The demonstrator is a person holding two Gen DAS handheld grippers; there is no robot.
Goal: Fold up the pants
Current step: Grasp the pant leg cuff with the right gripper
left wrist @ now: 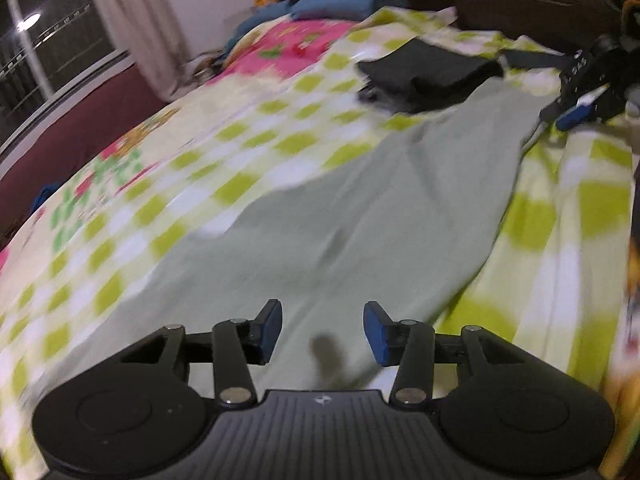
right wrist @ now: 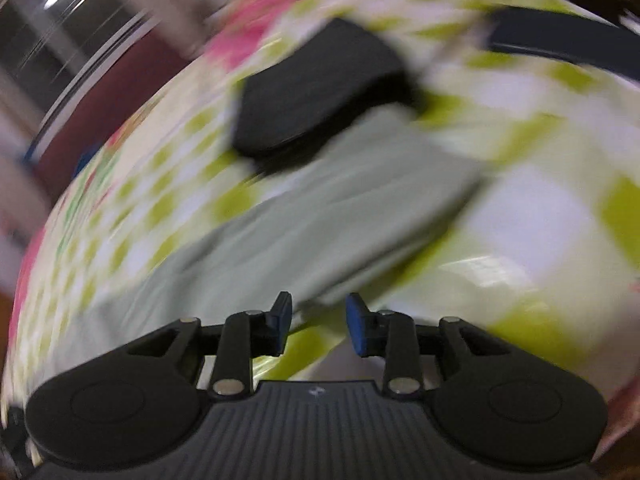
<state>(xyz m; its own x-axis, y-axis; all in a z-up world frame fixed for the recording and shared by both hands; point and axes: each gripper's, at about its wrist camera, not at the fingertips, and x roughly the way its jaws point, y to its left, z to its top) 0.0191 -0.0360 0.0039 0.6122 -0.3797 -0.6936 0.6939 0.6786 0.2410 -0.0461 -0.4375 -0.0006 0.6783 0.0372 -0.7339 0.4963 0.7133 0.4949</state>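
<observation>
Pale green pants (left wrist: 340, 208) lying on checked bedspread (left wrist: 248, 132). Left tongs (left wrist: 323, 330) hovering released, nothing between. Right tongs (right wrist: 318, 324) likewise released, empty. Dark folded garment (left wrist: 432, 72) lying beyond.

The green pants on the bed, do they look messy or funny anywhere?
Nothing looks badly wrong. The pale green pants lie fairly flat on the checked bedspread, with a few soft wrinkles. Their far end touches or tucks under a dark folded garment; the blur hides which. Both views are smeared, so small creases cannot be judged.

Black gripper (left wrist: 323, 330) — blue pads (left wrist: 376, 334), silver screws
</observation>
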